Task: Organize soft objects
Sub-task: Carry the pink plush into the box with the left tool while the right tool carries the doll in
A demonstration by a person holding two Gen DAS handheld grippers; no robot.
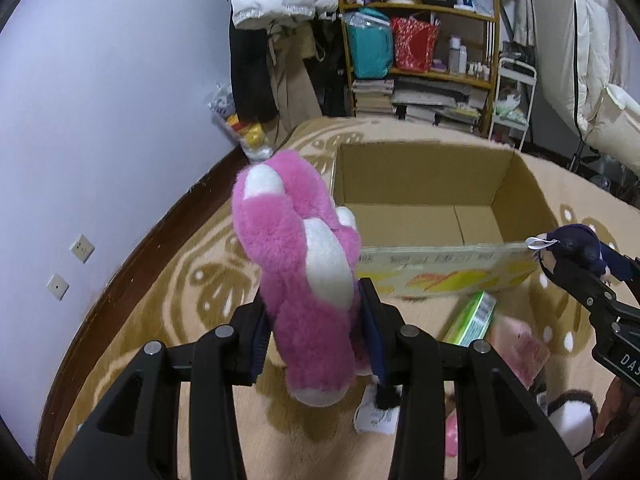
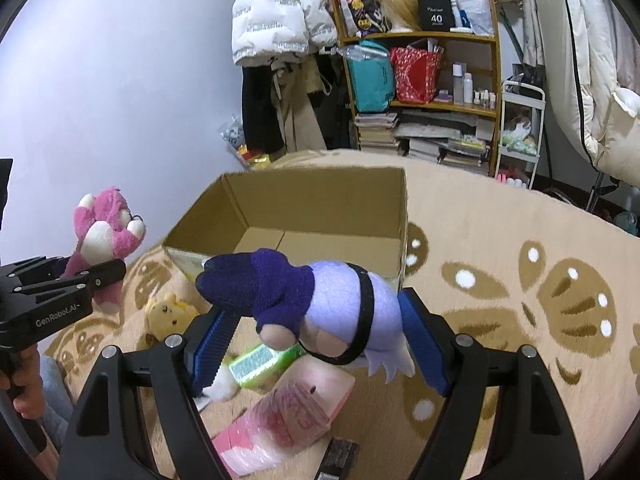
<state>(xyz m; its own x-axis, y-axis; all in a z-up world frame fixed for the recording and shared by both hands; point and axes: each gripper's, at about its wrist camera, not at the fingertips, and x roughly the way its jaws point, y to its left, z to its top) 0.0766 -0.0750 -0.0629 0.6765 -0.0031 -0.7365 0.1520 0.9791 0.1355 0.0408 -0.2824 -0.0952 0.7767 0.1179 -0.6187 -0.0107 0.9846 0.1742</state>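
My left gripper (image 1: pixel 316 320) is shut on a pink plush bear (image 1: pixel 304 256) with white paws and holds it above the carpet, left of the open cardboard box (image 1: pixel 420 172). The bear also shows in the right wrist view (image 2: pixel 104 236). My right gripper (image 2: pixel 316 340) is shut on a purple and lilac plush doll (image 2: pixel 340 304) just in front of the box's (image 2: pixel 320 204) near wall; the doll also shows in the left wrist view (image 1: pixel 576 244). The box looks empty inside.
On the tan patterned carpet (image 2: pixel 520 320) lie a green packet (image 2: pixel 260 364), a pink wrapped pack (image 2: pixel 288 412), a small yellow plush (image 2: pixel 168 312) and a dark flat item (image 2: pixel 338 458). A cluttered shelf (image 2: pixel 420 80), hanging coats and a white cart stand behind the box.
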